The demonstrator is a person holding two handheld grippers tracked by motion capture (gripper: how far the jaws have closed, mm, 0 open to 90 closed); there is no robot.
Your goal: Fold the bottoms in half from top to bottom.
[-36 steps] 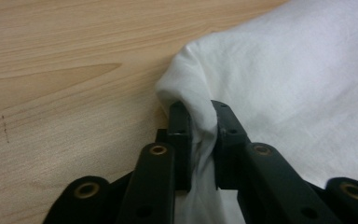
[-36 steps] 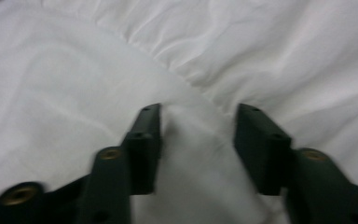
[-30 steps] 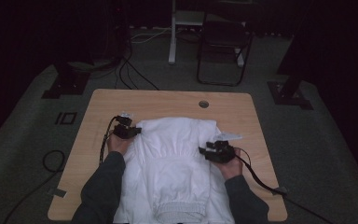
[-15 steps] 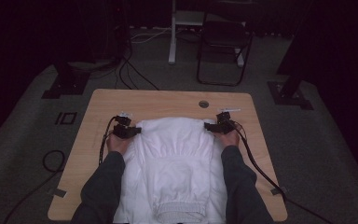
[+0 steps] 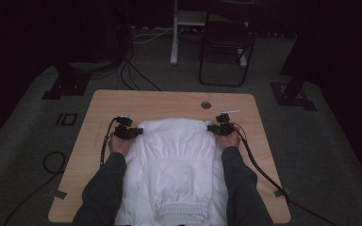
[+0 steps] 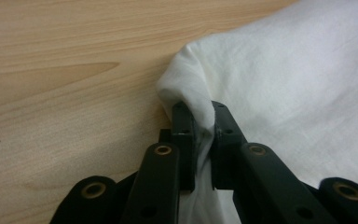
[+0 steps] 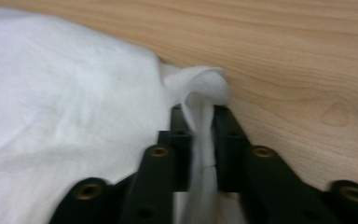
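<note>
A white garment (image 5: 176, 155) lies flat on the wooden table (image 5: 169, 100), its elastic hem toward the near edge. At its far left corner my left gripper (image 5: 139, 132) is shut on a fold of the cloth (image 6: 284, 79), pinched between the jaws (image 6: 201, 112). At the far right corner my right gripper (image 5: 211, 127) has just been closing. A bunched corner of the garment (image 7: 65, 88) is now pressed between its jaws (image 7: 200, 112). Both forearms in dark sleeves lie along the garment's sides.
A round cable hole (image 5: 206, 104) sits in the table beyond the garment. Behind the table stand a dark chair (image 5: 226, 42) and a white post (image 5: 174, 33). Cables (image 5: 132, 75) trail on the grey floor, and black stand bases (image 5: 63, 87) flank the table.
My right hand went from the garment's right side up to its far right corner and shut on the cloth there. The left hand kept its place and its grip.
</note>
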